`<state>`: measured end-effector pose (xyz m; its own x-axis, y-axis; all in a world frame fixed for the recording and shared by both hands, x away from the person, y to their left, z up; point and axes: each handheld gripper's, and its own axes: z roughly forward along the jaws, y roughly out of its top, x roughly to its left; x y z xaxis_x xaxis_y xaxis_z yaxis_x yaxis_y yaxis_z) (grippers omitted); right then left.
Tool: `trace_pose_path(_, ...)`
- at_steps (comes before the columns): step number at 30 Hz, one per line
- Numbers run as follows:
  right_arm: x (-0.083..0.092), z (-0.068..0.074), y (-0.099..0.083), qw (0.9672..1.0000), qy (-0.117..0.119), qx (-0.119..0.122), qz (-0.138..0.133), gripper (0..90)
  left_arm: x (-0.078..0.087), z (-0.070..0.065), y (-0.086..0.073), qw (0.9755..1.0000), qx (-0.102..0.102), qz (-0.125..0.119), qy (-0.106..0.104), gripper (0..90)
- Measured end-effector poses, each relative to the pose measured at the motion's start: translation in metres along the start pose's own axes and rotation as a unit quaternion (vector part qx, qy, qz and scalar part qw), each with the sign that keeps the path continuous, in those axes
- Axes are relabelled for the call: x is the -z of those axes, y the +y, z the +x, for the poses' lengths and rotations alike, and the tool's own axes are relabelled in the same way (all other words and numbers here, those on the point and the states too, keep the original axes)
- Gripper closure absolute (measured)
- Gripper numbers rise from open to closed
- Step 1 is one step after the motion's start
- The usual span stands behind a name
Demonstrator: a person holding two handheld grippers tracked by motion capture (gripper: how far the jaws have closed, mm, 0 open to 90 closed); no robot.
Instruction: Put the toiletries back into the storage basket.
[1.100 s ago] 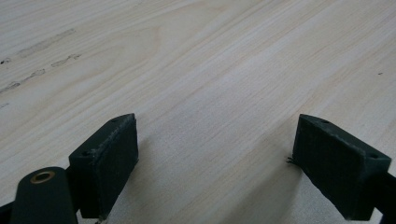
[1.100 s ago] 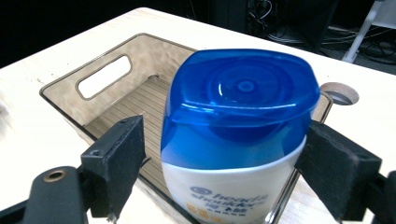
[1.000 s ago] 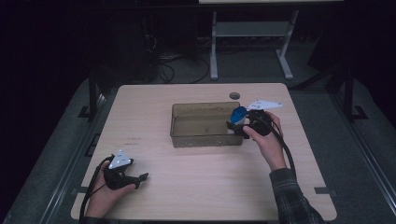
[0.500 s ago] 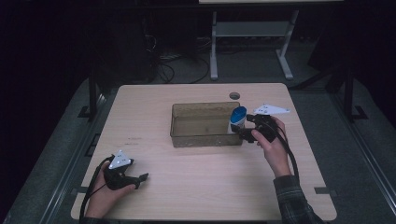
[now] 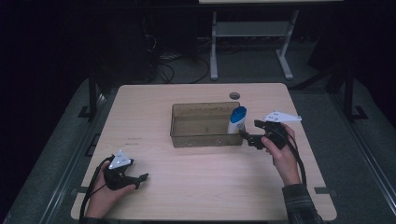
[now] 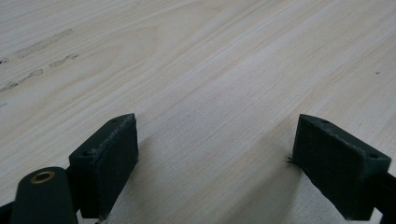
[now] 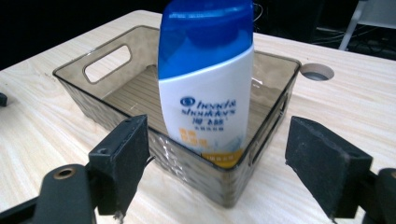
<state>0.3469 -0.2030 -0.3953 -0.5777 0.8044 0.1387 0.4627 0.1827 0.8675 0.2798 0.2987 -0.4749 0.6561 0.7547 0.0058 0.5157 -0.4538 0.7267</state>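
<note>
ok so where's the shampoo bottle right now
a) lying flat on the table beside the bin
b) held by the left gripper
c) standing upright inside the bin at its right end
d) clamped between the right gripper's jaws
c: the shampoo bottle stands upright inside the smoky bin at its right end, and the right gripper sits just outside the bin with its jaws spread wide, clear of the bottle.
</note>
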Motion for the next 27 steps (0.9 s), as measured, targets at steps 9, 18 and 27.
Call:
trace_pose_path(9,0.013,-0.002,-0.012,1.0,-0.001,-0.003,0.002,21.3,0.0,0.0,0.0,1.0,0.0,-0.001,0.0,13.3)
trace_pose_path(18,0.028,-0.003,-0.027,0.9999,-0.005,-0.003,0.009,21.3,0.0,0.0,0.0,1.0,-0.001,0.0,-0.001,13.3)
trace_pose_path(27,0.042,-0.005,-0.043,0.9998,-0.01,-0.007,0.017,21.3,0.0,0.0,0.0,1.0,-0.001,0.0,-0.001,13.3)
